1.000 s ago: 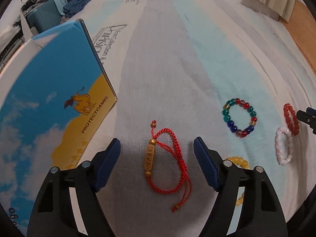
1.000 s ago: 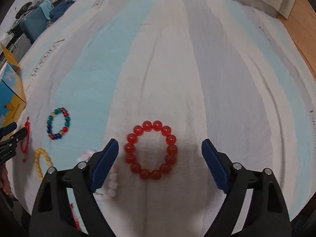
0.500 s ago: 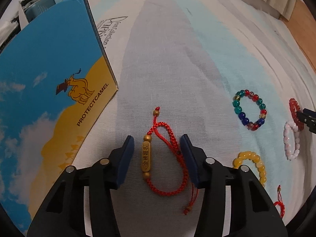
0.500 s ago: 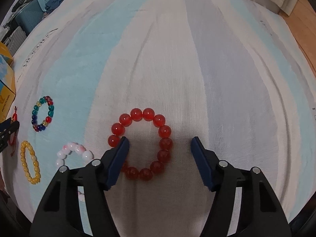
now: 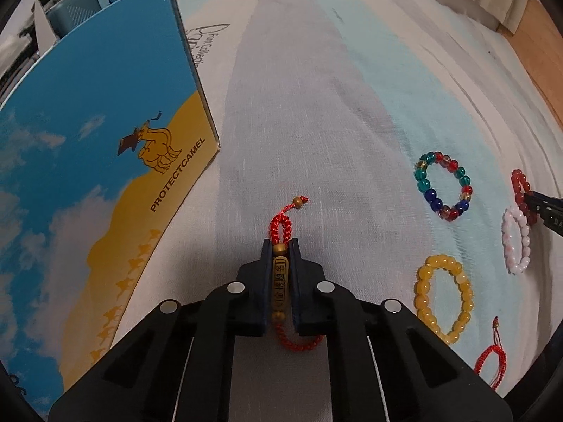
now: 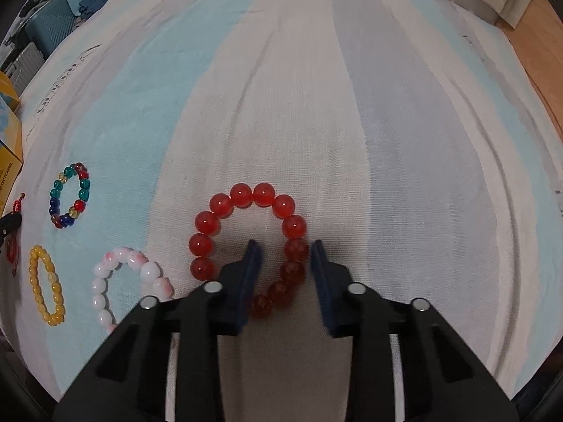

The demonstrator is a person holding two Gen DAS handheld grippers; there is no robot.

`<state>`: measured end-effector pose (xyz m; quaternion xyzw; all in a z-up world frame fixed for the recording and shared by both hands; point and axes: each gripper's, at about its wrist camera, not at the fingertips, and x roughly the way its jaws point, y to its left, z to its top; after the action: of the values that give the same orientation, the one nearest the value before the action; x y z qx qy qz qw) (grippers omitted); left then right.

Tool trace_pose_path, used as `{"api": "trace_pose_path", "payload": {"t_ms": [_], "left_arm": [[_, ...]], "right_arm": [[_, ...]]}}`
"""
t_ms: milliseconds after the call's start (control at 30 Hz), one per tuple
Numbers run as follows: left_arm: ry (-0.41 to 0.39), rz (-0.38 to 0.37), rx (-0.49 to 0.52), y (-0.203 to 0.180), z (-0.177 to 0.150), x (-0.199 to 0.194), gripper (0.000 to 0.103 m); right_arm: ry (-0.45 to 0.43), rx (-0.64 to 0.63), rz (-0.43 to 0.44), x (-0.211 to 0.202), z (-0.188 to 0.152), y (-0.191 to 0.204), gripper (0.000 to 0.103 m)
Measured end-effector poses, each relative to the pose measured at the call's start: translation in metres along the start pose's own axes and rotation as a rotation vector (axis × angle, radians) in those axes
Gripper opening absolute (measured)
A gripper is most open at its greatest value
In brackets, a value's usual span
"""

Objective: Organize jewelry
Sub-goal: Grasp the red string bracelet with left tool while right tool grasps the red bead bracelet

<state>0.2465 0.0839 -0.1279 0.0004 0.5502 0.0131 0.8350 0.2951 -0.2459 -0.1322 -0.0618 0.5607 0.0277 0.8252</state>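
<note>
My left gripper [image 5: 280, 246] is shut on the gold tube charm of a red cord bracelet [image 5: 280, 283] lying on the striped cloth; its looped end and a gold bead stick out ahead of the fingers. My right gripper [image 6: 284, 244] is partly closed around the right side of a red bead bracelet [image 6: 246, 197], one finger inside the ring and one outside, with small gaps to the beads. The red bead bracelet also shows in the left wrist view [image 5: 520, 183] at the far right.
A blue and yellow camel box [image 5: 88, 161] stands at the left. On the cloth lie a multicoloured bead bracelet [image 6: 69, 195], a yellow bead bracelet [image 6: 45, 279], a pink-white bead bracelet [image 6: 123, 274] and a small red cord bracelet [image 5: 491, 360]. Wooden floor [image 6: 542, 35] lies past the right edge.
My left gripper has closed from wide open onto the red cord bracelet's gold charm. My right gripper has narrowed and moved forward so its fingers straddle the right side of the red bead bracelet.
</note>
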Motion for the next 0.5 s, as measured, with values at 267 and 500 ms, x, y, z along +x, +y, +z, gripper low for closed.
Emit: {"api": "trace_pose_path", "payload": {"t_ms": [267, 500], "left_arm": [[-0.009, 0.002, -0.002, -0.002, -0.008, -0.015, 0.007], [-0.016, 0.009, 0.001, -0.006, -0.002, -0.024, 0.007]], "right_arm": [[-0.035, 0.021, 0.010, -0.018, 0.000, -0.006, 0.014], [-0.059, 0.026, 0.004, -0.034, -0.001, -0.007, 0.014]]}}
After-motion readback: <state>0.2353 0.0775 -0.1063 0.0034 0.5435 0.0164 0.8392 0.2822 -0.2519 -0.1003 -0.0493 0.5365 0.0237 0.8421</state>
